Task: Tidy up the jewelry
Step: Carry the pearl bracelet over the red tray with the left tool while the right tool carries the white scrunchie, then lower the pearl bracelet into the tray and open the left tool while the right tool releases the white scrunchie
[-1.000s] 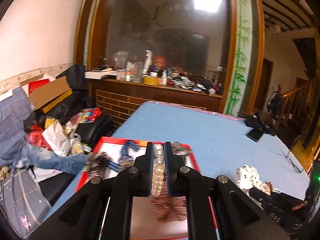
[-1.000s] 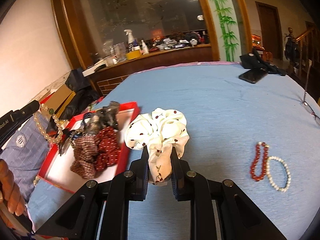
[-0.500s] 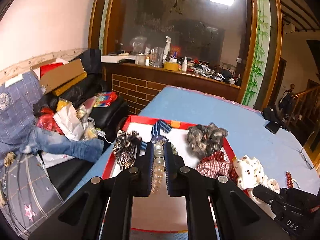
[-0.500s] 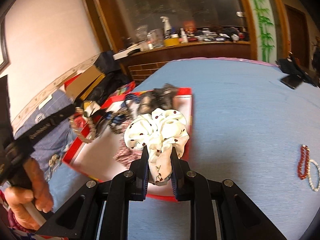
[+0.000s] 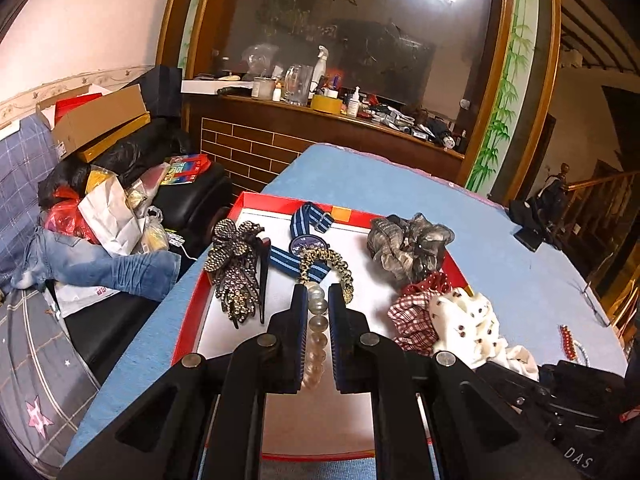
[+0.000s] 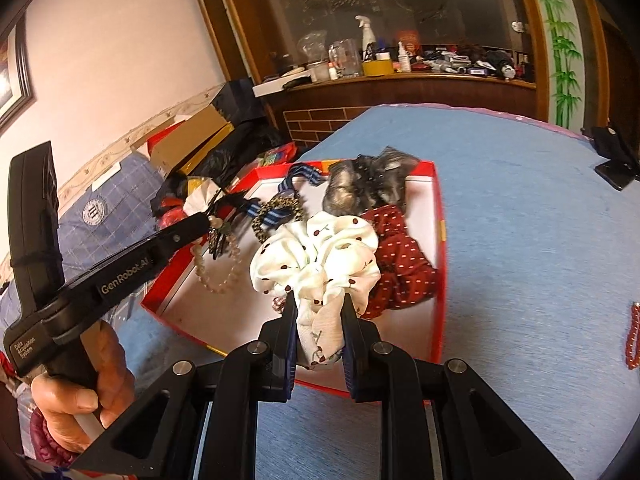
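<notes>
Red tray (image 5: 188,330) already holds several pieces; left gripper (image 5: 318,312) clamps a pearl bracelet (image 5: 316,336) and right gripper (image 6: 318,314) clamps a white scrunchie (image 6: 320,256) over it; red beads (image 6: 633,336) wait near the table's right edge

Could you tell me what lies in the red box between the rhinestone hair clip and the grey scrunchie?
In the left wrist view, a blue striped strap and a leopard-print scrunchie lie between the rhinestone hair clip and grey scrunchie.

Blue table (image 6: 520,220) carries a red tray (image 6: 438,240) (bracelets (image 6: 632,336) beside).

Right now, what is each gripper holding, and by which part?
Left gripper pinches the pearl bracelet across its beads; right gripper clamps the white dotted scrunchie by its lower fold.
</notes>
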Demonstrator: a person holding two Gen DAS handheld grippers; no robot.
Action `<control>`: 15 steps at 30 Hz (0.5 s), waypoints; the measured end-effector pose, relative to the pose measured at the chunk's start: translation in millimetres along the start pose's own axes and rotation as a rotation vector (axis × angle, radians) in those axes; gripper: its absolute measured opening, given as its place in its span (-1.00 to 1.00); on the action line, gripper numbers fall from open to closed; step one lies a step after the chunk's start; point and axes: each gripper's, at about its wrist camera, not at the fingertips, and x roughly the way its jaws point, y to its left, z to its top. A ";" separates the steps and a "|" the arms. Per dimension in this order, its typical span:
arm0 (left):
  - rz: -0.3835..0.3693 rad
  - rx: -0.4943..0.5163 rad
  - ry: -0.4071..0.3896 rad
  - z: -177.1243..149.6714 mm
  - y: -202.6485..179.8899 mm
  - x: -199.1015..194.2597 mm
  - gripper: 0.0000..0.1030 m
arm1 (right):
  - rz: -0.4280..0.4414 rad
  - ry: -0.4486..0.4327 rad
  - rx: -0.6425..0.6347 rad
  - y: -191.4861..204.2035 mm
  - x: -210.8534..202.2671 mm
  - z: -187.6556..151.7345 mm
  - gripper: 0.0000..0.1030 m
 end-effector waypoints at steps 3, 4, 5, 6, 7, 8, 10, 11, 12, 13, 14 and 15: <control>-0.021 0.012 0.013 -3.4 -3.8 5.4 -0.81 | 0.003 0.012 -0.012 3.8 7.5 2.3 -0.59; -0.027 0.013 0.015 -4.2 -4.1 6.4 -0.81 | 0.005 0.016 -0.014 4.4 9.6 2.7 -0.59; -0.031 0.015 0.020 -5.2 -4.6 8.1 -0.81 | 0.005 0.019 -0.015 4.1 11.9 3.4 -0.59; -0.031 0.017 0.025 -6.2 -5.0 10.3 -0.81 | 0.003 0.020 -0.014 3.4 12.7 3.6 -0.59; -0.035 0.016 0.032 -6.7 -5.3 12.3 -0.81 | 0.004 0.023 -0.011 2.8 13.2 3.5 -0.59; -0.040 0.014 0.039 -7.2 -5.1 14.1 -0.81 | 0.009 0.030 -0.003 0.1 15.3 3.9 -0.59; -0.050 0.013 0.051 -8.0 -5.2 17.1 -0.81 | 0.010 0.042 0.008 -2.6 18.1 3.3 -0.59; -0.052 0.014 0.054 -8.4 -5.7 18.1 -0.81 | 0.012 0.054 0.015 -4.5 20.9 2.4 -0.59; -0.054 0.014 0.058 -9.0 -5.9 18.9 -0.81 | 0.015 0.062 0.020 -5.6 23.0 2.0 -0.59; -0.053 0.014 0.065 -9.3 -5.8 20.7 -0.81 | 0.019 0.071 0.024 -6.1 24.7 1.3 -0.59; -0.054 0.014 0.074 -9.6 -6.0 22.6 -0.81 | 0.021 0.075 0.025 -6.0 25.9 0.7 -0.59; -0.055 0.013 0.082 -10.0 -6.3 24.3 -0.81 | 0.023 0.080 0.024 -5.8 27.3 0.2 -0.59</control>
